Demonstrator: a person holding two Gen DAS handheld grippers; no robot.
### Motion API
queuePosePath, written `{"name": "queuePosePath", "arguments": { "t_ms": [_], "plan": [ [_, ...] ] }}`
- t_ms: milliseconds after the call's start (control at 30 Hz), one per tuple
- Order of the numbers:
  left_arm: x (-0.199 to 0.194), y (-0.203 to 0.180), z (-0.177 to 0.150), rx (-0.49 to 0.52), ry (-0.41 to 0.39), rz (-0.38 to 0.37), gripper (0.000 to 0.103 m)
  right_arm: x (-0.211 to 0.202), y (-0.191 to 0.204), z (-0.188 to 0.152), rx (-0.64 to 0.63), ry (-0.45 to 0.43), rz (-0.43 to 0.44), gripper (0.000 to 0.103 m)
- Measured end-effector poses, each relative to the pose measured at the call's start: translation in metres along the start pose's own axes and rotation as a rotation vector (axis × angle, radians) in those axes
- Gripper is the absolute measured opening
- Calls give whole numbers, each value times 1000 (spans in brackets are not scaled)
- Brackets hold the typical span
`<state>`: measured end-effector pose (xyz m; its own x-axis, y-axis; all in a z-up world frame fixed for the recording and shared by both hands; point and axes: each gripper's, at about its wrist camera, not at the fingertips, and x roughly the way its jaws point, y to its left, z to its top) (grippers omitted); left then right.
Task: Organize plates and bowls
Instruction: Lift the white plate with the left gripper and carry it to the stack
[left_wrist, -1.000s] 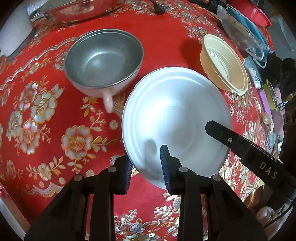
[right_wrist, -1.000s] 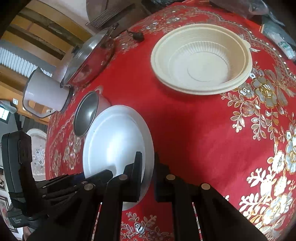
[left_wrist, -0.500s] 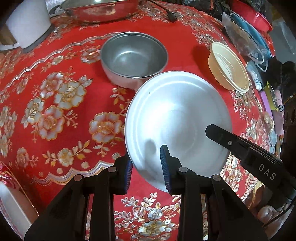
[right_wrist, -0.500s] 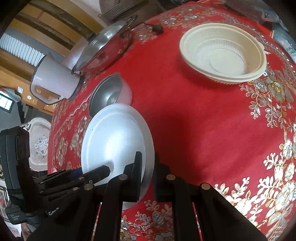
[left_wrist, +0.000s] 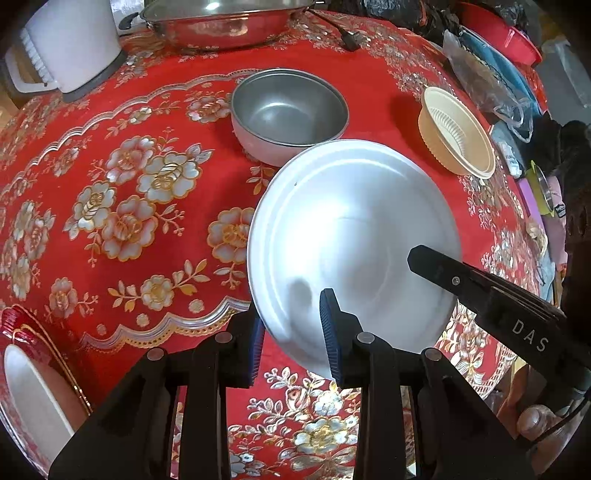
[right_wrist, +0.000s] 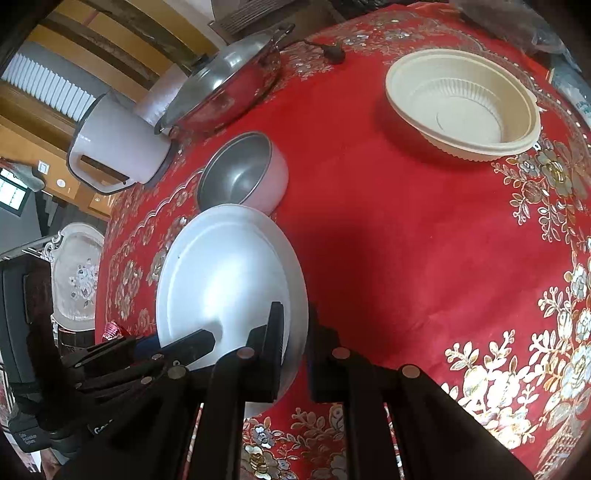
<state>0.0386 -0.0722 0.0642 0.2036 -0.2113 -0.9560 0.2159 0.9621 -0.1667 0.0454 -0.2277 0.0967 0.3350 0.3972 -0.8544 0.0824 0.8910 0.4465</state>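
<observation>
A white plate (left_wrist: 351, 229) hangs tilted over the red flowered tablecloth (left_wrist: 110, 155), held from two sides. My left gripper (left_wrist: 291, 325) is shut on its near rim, one blue pad (left_wrist: 328, 328) on the upper face. My right gripper (right_wrist: 295, 314) is shut on the opposite rim of the plate (right_wrist: 221, 288); its black finger (left_wrist: 436, 266) lies across the plate in the left wrist view. Just beyond the plate stands a metal-lined bowl (left_wrist: 290, 110) (right_wrist: 240, 173). A cream ribbed plastic bowl (left_wrist: 458, 136) (right_wrist: 461, 103) sits farther right.
A steel pan (left_wrist: 221, 22) and a white jug (left_wrist: 70, 44) stand at the table's far side. Bags and coloured trays (left_wrist: 491, 74) crowd the right edge. A red-rimmed white plate (left_wrist: 29, 398) shows at the lower left, and a patterned plate (right_wrist: 77, 273) beyond the table's left edge.
Both grippers have carried the white plate back and to the left, so the metal bowl and cream bowl now lie farther off. Neither grip has changed.
</observation>
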Motion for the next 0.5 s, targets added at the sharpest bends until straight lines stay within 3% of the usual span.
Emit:
{"name": "queuePosePath", "arguments": {
  "t_ms": [500],
  "plan": [
    [-25, 29, -20, -43, -38, 14, 28, -2, 38, -8, -58, -8, 14, 8]
  ]
}}
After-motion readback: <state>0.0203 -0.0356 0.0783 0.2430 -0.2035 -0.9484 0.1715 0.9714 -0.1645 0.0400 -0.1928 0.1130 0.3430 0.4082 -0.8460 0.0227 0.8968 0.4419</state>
